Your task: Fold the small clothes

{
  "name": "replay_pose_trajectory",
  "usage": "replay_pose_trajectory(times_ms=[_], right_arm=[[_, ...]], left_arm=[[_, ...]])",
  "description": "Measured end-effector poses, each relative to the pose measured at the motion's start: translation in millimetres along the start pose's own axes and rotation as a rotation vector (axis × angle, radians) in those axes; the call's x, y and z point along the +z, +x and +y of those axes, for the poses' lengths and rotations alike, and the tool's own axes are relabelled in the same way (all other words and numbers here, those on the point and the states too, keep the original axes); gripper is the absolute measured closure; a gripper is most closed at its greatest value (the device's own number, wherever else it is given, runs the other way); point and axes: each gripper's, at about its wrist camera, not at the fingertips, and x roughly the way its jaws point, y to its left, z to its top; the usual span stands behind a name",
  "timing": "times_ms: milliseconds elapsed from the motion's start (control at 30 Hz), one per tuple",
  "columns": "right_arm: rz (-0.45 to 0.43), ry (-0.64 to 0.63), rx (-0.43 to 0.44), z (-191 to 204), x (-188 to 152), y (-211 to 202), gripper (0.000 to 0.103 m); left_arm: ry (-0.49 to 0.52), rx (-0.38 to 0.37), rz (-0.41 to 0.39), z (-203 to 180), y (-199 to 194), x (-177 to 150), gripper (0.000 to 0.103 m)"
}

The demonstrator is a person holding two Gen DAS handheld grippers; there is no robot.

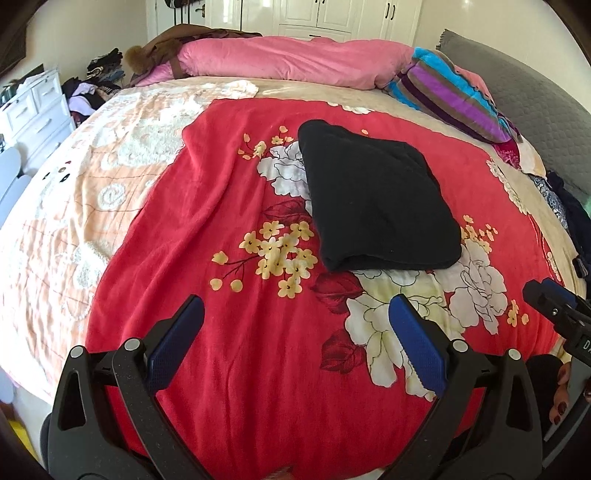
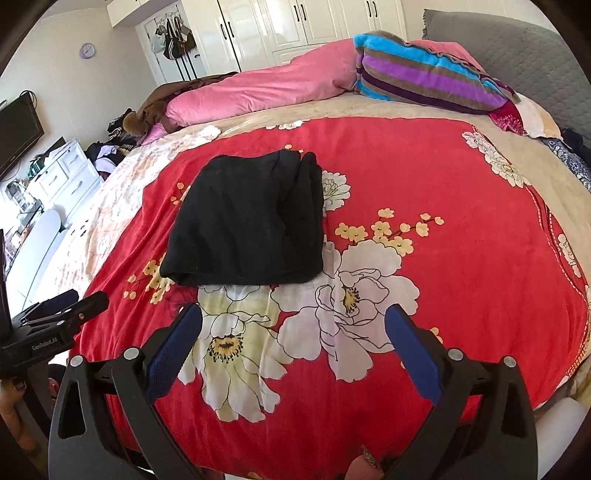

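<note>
A black garment (image 1: 376,199) is seen folded into a compact, roughly square bundle on a red flowered blanket (image 1: 229,369), with its thick folded edge turned toward the cameras. In the left wrist view it lies at about one o'clock from the left gripper (image 1: 295,343); in the right wrist view the same bundle (image 2: 247,221) is found at about eleven o'clock from the right gripper (image 2: 293,350).

Both claws are released — the blue-padded fingers (image 1: 417,343) are spread wide, nothing is held between them, and each is kept well apart from the garment, above the blanket's near end.

The right gripper's tip (image 1: 554,302) is caught at three o'clock in the left view, and the left gripper's body (image 2: 55,317) at nine o'clock in the right view.

At twelve o'clock, along the far side of the bed, a pink quilt (image 2: 266,88) is rolled up — a striped pillow (image 2: 432,77) is propped beside it at one o'clock. White wardrobe doors (image 2: 295,22) are seen behind.
</note>
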Motion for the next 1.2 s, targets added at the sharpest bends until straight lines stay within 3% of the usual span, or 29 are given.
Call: replay_pose_trajectory(times_ms=[1200], right_arm=[[0.0,-0.017,-0.003,4.7,-0.4,-3.2,0.004]], left_arm=[[0.008,0.009,-0.026,-2.1,-9.1,2.6,0.009]])
